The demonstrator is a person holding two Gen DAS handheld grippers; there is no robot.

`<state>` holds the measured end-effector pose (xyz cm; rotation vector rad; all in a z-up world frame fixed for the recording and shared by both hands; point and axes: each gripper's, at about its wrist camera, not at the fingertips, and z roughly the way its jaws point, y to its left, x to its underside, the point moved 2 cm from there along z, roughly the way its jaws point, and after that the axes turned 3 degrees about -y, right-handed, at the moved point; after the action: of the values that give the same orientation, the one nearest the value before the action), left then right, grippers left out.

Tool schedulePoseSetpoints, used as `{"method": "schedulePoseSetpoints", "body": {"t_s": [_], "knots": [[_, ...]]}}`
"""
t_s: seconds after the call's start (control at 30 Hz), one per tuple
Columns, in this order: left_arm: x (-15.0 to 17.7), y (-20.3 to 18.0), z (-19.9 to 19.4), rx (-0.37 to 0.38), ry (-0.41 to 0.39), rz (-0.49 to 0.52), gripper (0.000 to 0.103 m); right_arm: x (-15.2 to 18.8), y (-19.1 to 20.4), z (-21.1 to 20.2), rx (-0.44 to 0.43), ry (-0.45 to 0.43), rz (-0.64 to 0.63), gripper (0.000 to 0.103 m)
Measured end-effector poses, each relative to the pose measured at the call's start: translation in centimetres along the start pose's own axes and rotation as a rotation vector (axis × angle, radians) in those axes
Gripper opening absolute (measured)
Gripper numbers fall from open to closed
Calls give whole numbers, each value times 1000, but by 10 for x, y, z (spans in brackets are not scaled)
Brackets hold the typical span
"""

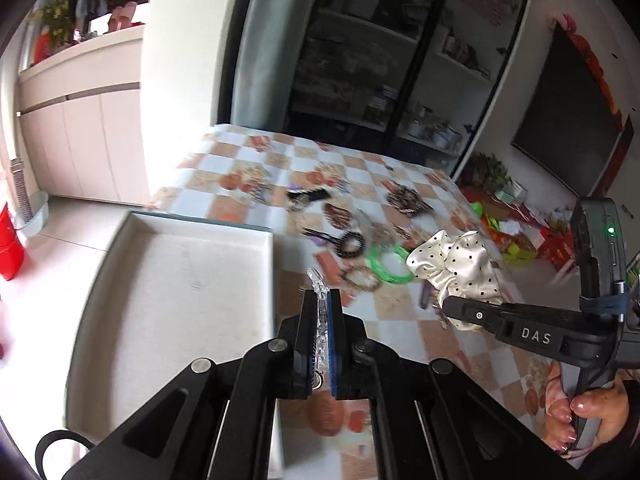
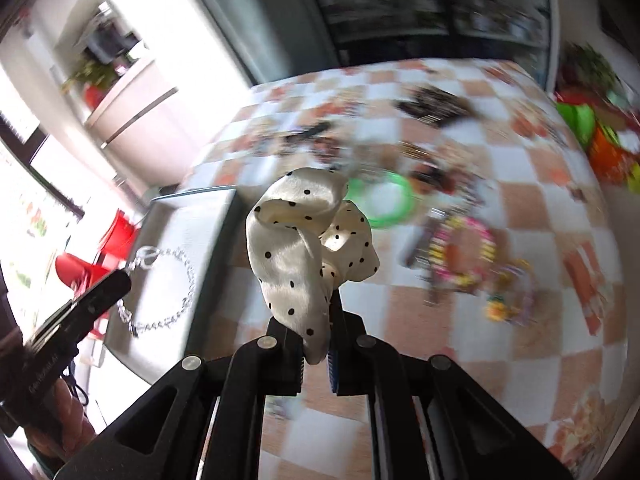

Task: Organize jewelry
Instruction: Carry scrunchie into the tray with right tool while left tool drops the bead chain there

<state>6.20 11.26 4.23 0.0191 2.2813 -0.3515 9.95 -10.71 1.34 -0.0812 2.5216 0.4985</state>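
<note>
My left gripper (image 1: 321, 300) is shut on a clear crystal bracelet (image 1: 319, 312), which hangs in a loop (image 2: 168, 292) below it in the right wrist view. It sits above the right edge of a shallow grey-white tray (image 1: 168, 288). My right gripper (image 2: 316, 320) is shut on a cream satin scrunchie with black dots (image 2: 304, 240), lifted above the checkered tablecloth (image 1: 400, 320); the same scrunchie (image 1: 456, 268) shows at right in the left wrist view. A green ring (image 1: 390, 266), a black hair tie (image 1: 352, 244) and other hair pieces lie on the cloth.
A beaded pink-yellow bracelet (image 2: 464, 252) and more small ornaments (image 2: 508, 292) lie to the right on the table. A dark striped clip (image 1: 408, 200) lies farther back. A glass-front cabinet (image 1: 380, 60) stands behind the table. A hand (image 1: 588, 412) holds the right gripper's handle.
</note>
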Motion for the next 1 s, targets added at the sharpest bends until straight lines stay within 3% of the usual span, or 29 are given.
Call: {"method": "schedulePoseSetpoints", "body": {"t_s": [0.2, 0.5, 0.8, 1.0], "knots": [[-15, 57, 16, -85, 8, -9, 6, -16, 73, 41, -56, 24, -92, 10], [-8, 121, 89, -188, 140, -54, 6, -36, 134, 117, -76, 86, -176, 9], [13, 152, 129, -319, 223, -55, 7, -35, 144, 192, -65, 203, -168, 9], [16, 151, 134, -339, 244, -55, 7, -33, 142, 210, -58, 229, -178, 16]]}}
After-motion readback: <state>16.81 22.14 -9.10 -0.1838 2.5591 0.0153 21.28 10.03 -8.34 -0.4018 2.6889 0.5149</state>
